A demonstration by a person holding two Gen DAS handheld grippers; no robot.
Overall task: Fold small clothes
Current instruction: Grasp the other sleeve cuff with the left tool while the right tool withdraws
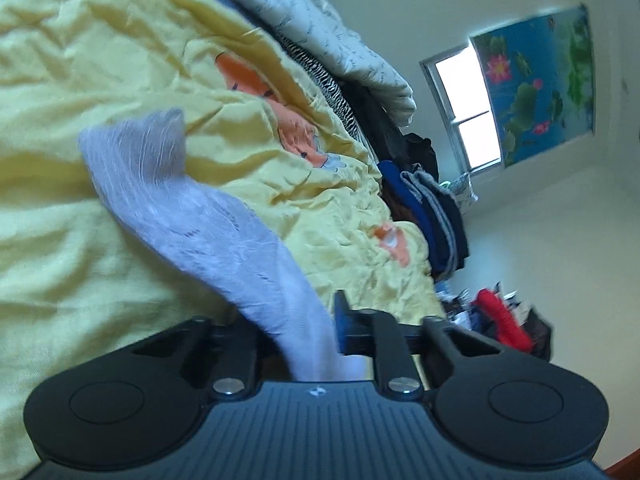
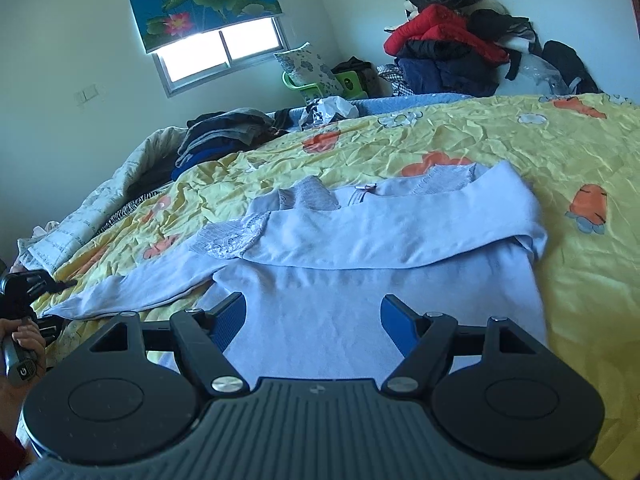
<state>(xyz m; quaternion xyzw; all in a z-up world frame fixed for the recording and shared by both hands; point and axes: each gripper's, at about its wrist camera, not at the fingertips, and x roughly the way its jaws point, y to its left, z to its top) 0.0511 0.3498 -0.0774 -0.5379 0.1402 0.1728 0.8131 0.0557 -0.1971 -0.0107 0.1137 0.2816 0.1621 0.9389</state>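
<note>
A small pale lavender top (image 2: 360, 240) with lace sleeves lies on the yellow bedsheet (image 2: 500, 140). Its right sleeve is folded across the chest. Its left sleeve (image 2: 132, 286) stretches out to the left. My left gripper (image 1: 304, 332) is shut on the end of that sleeve (image 1: 192, 208), seen in the left wrist view lifted over the sheet (image 1: 60, 80). It also shows in the right wrist view (image 2: 60, 282) at the far left. My right gripper (image 2: 313, 316) is open and empty, just above the top's lower part.
A quilt (image 2: 80, 216) and a stack of folded dark clothes (image 2: 224, 132) lie along the bed's far left. A heap of red and dark garments (image 2: 452, 48) stands against the back wall. A window (image 2: 220, 56) is behind the bed.
</note>
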